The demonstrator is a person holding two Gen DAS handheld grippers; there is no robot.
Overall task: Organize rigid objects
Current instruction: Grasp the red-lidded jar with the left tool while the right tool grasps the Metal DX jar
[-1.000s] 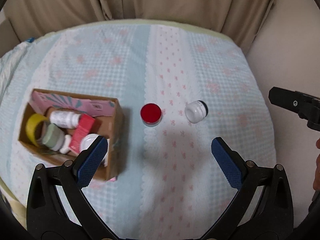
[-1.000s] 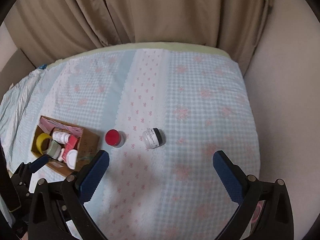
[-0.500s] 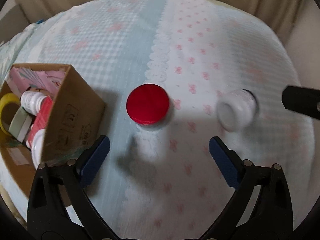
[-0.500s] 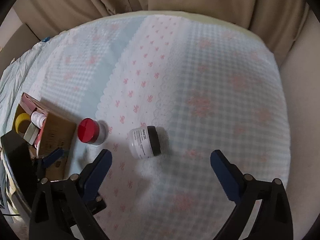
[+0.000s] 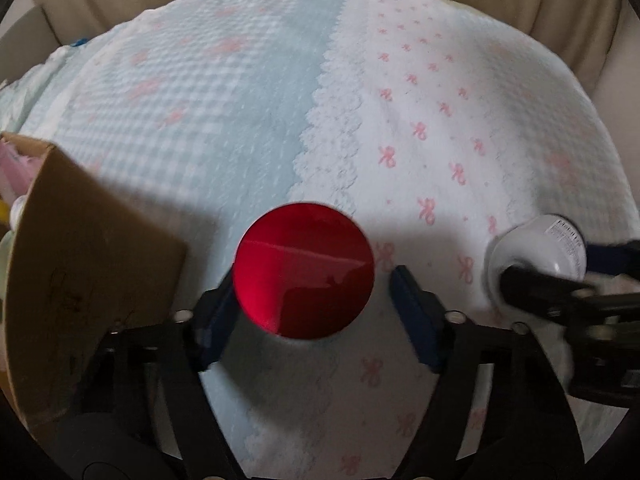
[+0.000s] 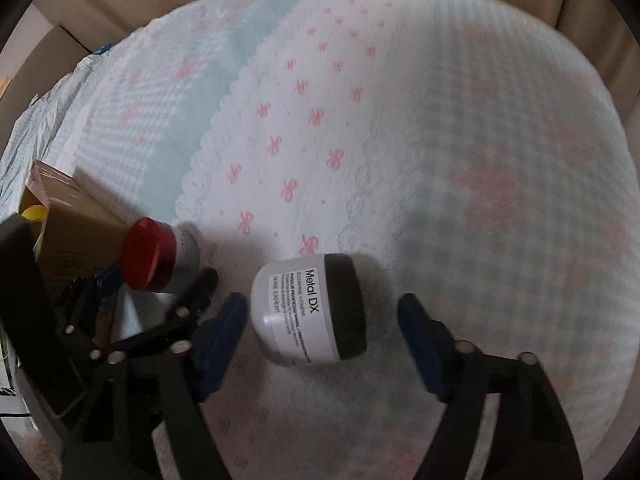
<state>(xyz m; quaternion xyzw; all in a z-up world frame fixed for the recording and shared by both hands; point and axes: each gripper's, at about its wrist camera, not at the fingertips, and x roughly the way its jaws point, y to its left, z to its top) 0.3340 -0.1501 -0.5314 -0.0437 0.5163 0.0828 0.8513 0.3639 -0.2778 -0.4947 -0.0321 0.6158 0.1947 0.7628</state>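
Grasp step, both hands. Left gripper fingers closing around red-lidded jar, upright on bed; right gripper fingers closing around white jar, lying sideways, pads apparently not yet pressing. Next, probably: pinch firm, lift, carry to cardboard box beyond.

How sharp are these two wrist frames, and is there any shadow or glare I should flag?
Left wrist view: the red lid shows a pale reflection, the bedspread is softly blurred, and the other hand-held gripper at the right edge is smeared. Right wrist view: the white jar label reads clearly, the far bedspread is blurred, and a shadow lies around the jar. Both bend strongly at the rim.
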